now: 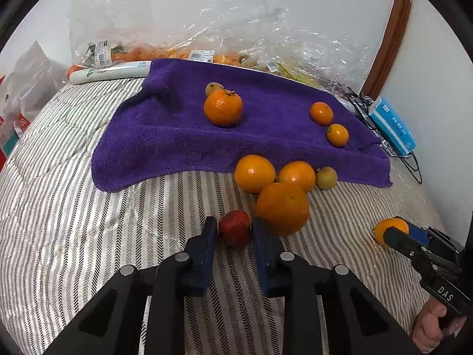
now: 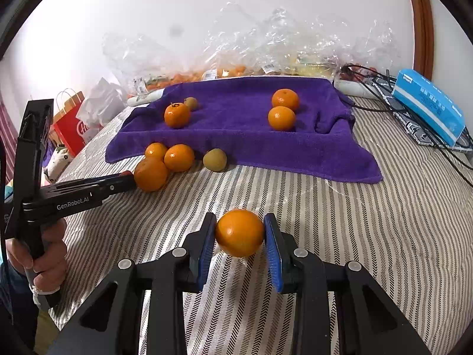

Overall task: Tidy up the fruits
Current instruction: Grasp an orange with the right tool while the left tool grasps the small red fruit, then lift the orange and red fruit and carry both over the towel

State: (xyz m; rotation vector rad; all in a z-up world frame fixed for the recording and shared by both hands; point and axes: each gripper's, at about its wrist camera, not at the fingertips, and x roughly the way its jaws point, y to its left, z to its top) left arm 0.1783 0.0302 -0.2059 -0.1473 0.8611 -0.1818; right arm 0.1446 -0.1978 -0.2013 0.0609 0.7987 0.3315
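My left gripper (image 1: 234, 226) is shut on a small red fruit (image 1: 235, 232) that rests on the striped bedspread (image 1: 118, 222). Right beside it lies a cluster of three oranges (image 1: 282, 208) and a greenish fruit (image 1: 326, 177) at the front edge of a purple towel (image 1: 177, 136). On the towel sit a stemmed orange (image 1: 223, 108) with a small greenish fruit (image 1: 212, 88) behind it, and two small oranges (image 1: 321, 113) to the right. My right gripper (image 2: 240, 236) is shut on an orange (image 2: 239, 232) just above the bedspread, in front of the towel (image 2: 236, 136).
Crumpled clear plastic bags (image 1: 207, 35) holding more fruit lie against the wall behind the towel. A blue tissue box (image 2: 428, 105) and black cables (image 2: 384, 88) are at the right. A red paper bag (image 2: 69, 127) stands at the left edge of the bed.
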